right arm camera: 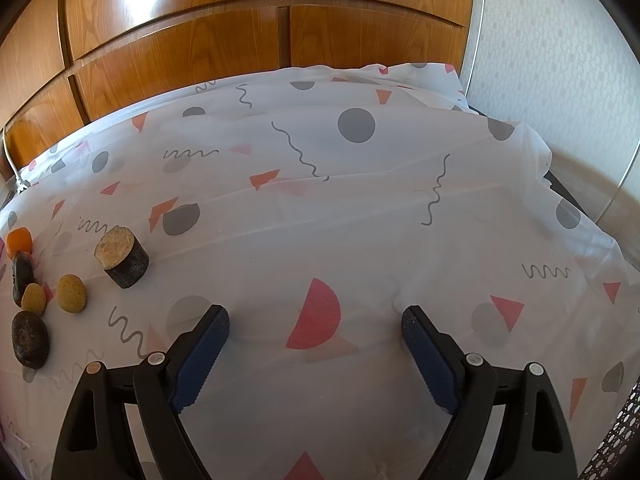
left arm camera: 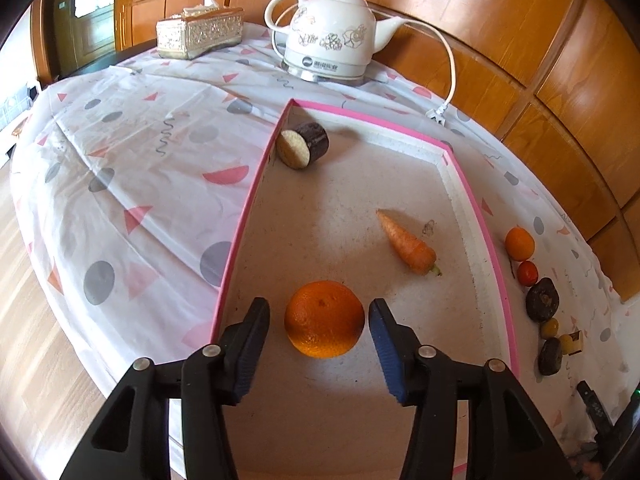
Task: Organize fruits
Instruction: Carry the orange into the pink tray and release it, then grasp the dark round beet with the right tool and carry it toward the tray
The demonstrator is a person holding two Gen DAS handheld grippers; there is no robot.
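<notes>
Left wrist view: a table under a white tablecloth [left arm camera: 132,152] printed with grey dots and pink shapes stands against a wooden panelled wall [left arm camera: 520,40]. At the far edge stand a white flowered kettle [left arm camera: 332,36], its cord [left arm camera: 450,68] trailing to a plug on the cloth, and an ornate tissue box [left arm camera: 200,32] to its left. A shallow tray with a pink rim [left arm camera: 240,220] takes up the middle. Inside it lie a dark cut eggplant piece [left arm camera: 303,148] at the far left corner, a carrot [left arm camera: 408,242] toward the right wall, and an orange [left arm camera: 324,319] near the front. Outside the tray's right wall a row of small pieces sits on the cloth: a small orange fruit [left arm camera: 519,244], a red one [left arm camera: 527,273], a dark lump [left arm camera: 542,300] and smaller dark and yellow bits nearer the camera.

The left gripper [left arm camera: 318,312] has its jaws spread, one on each side of the orange; the right finger looks to touch it or nearly so, the left stands just apart.

In the right wrist view, the right gripper [right arm camera: 316,320] hovers over bare cloth with jaws wide apart, holding nothing. Well to its left sit a dark round chunk [right arm camera: 124,257], two yellow pieces [right arm camera: 71,293] and dark lumps [right arm camera: 30,339].
</notes>
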